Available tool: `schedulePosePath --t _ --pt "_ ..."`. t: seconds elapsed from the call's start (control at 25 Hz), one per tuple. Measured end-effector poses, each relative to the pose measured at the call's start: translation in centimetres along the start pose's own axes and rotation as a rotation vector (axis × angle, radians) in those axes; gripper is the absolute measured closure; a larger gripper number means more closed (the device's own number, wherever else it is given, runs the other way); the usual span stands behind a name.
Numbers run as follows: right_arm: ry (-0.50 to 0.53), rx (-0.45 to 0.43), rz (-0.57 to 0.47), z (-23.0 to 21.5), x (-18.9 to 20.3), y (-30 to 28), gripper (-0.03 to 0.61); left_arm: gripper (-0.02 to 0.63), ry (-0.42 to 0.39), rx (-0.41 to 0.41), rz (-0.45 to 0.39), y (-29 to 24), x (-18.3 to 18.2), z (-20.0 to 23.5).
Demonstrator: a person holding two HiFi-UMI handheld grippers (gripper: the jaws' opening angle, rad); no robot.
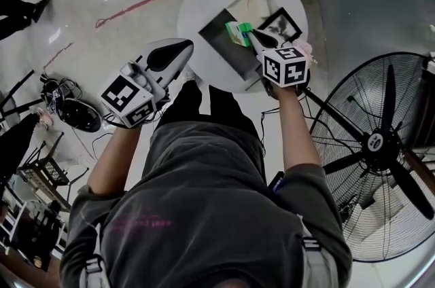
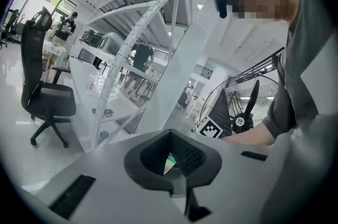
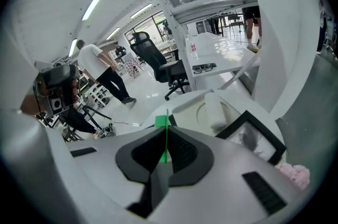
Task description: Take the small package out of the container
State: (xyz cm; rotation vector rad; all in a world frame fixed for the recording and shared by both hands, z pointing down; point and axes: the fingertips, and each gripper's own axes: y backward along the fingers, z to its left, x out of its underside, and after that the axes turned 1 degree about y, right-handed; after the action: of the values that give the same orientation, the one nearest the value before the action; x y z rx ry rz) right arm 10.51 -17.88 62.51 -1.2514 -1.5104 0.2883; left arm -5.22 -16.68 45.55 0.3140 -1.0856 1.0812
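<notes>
Right gripper view shows the right claw [image 3: 166,138] pinching a small, thin green package [image 3: 161,122] edge-on. The package's flat faces lie against the pads and its long side runs upward out of the tips. In the head view it hangs over the far part of the shallow grey rectangular container [image 1: 221,52] on the round white worktop [image 1: 194,8], so the way out looks to be upward, clear of the rim. The left claw [image 1: 178,49], pressed together and empty, sits at the worktop's near-left edge, farther from the package.
</notes>
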Motion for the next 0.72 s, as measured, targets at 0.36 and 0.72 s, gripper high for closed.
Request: schedulePosePath --t 0.36,0.72 --pt "-0.049 -0.004 -0.124 2.4 -2.2 4.5 0.554 0.598 -0.074 0.049 -0.008 1.3 -2.1 -2.1" --pt "-0.061 -0.013 -0.266 4.8 -5.6 9.9 0.554 0.598 -0.130 0.087 -0.023 2.1 -4.1 -4.1"
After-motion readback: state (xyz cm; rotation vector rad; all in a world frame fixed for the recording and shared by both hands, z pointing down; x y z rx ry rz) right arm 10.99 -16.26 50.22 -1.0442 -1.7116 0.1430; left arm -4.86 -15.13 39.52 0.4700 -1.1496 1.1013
